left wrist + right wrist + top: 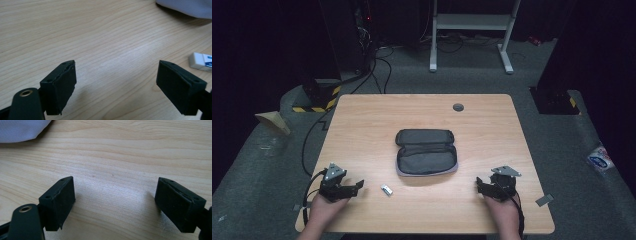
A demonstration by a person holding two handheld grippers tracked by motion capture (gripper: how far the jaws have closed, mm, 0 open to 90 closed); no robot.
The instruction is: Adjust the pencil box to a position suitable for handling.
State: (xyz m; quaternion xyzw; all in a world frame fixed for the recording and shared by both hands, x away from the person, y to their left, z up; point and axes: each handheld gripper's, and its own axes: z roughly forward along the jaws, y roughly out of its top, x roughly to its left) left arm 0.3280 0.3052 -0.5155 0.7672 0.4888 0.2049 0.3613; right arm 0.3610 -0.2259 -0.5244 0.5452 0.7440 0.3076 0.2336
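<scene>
Grey fabric pencil case (426, 152) lies unzipped, flap back; both grippers' fingers (60, 87) spread wide, empty.

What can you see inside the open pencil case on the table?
The pencil case lies unzipped, its lid folded back. Only dark grey lining shows inside; I can make out no contents. Anything tucked under the lining folds would be hidden. The eraser lies outside it, on the table.

Dark grey pouch (426, 152) on a light woodgrain table (362, 125); white eraser (386, 190) (blue-printed sleeve)
</scene>
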